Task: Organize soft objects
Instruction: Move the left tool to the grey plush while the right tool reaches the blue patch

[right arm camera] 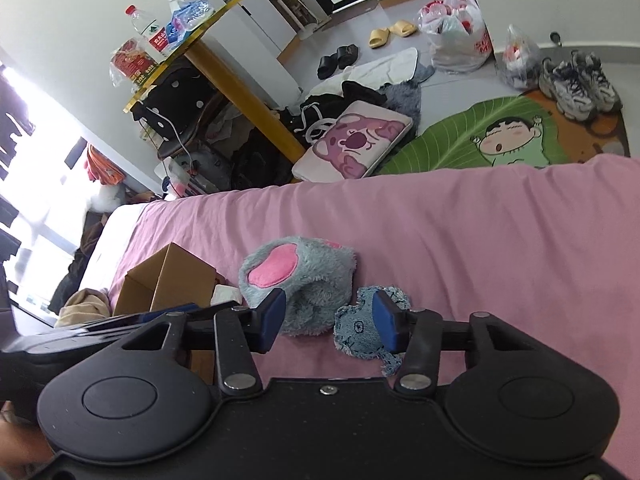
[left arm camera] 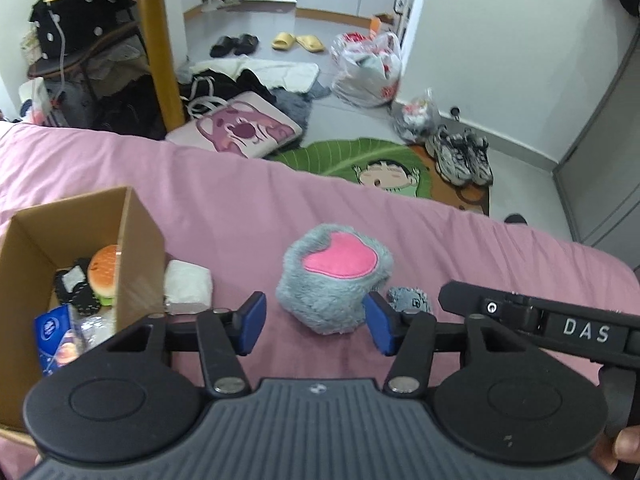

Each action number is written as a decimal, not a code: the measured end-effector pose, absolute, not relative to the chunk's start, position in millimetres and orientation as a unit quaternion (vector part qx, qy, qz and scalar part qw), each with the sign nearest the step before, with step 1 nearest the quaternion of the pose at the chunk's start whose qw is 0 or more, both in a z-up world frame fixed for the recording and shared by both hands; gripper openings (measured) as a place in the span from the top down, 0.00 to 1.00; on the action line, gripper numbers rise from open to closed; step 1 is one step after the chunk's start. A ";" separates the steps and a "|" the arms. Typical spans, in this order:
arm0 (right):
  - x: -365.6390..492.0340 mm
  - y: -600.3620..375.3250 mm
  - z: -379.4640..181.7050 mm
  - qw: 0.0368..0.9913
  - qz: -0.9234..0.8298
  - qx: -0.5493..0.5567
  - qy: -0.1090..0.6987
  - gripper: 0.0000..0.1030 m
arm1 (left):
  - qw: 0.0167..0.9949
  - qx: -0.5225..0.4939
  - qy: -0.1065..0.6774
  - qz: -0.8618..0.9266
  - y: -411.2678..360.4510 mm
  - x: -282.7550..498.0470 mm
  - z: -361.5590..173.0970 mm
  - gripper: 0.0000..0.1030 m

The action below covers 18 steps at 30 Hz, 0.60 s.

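Lying across both views was a pink bed sheet (left arm camera: 248, 208), its far edge running against a cluttered floor. Toward the sheet's left edge stood an open cardboard box (left arm camera: 24, 264); inside it sat a burger toy (left arm camera: 105, 274), a black-and-white item, and a blue packet (left arm camera: 54, 338) at the near corner. Just beside the box's right wall lay a white folded cloth (left arm camera: 188, 288), touching or nearly touching the cardboard. Right of that, near the middle of the sheet, rested the grey furry plush (left arm camera: 334, 280) with a pink heart-shaped patch facing up. The left gripper (left arm camera: 314, 324) was spread wide, blue pads either side of the plush's near edge; the right pad appeared to touch the fur, the left pad stood apart from it. Nothing was clamped. Just right of the plush lay a small denim plush (right arm camera: 362, 330), frayed at the edges, close against the furry one. The right gripper (right arm camera: 328, 320) was also wide apart, straddling the gap where the two toys met, its right pad over the denim piece; contact could not be told. Further right, the sheet was bare.
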State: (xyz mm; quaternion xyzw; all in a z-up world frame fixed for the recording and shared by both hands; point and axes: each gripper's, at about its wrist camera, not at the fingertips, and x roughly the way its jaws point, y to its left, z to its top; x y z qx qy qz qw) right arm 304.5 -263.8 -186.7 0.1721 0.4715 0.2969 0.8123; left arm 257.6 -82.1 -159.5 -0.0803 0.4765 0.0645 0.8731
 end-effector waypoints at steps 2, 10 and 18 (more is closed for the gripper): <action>308.5 -263.8 -191.2 0.808 0.298 0.179 0.476 0.56 | 0.870 -0.076 0.484 0.057 -82.6 263.5 -164.3 0.53; 319.5 -261.0 -205.7 0.794 0.302 0.197 0.490 0.61 | 0.862 -0.073 0.499 0.041 -84.9 279.9 -183.0 0.54; 327.3 -258.3 -218.2 0.782 0.304 0.219 0.498 0.62 | 0.863 -0.079 0.496 0.050 -77.7 284.5 -202.7 0.56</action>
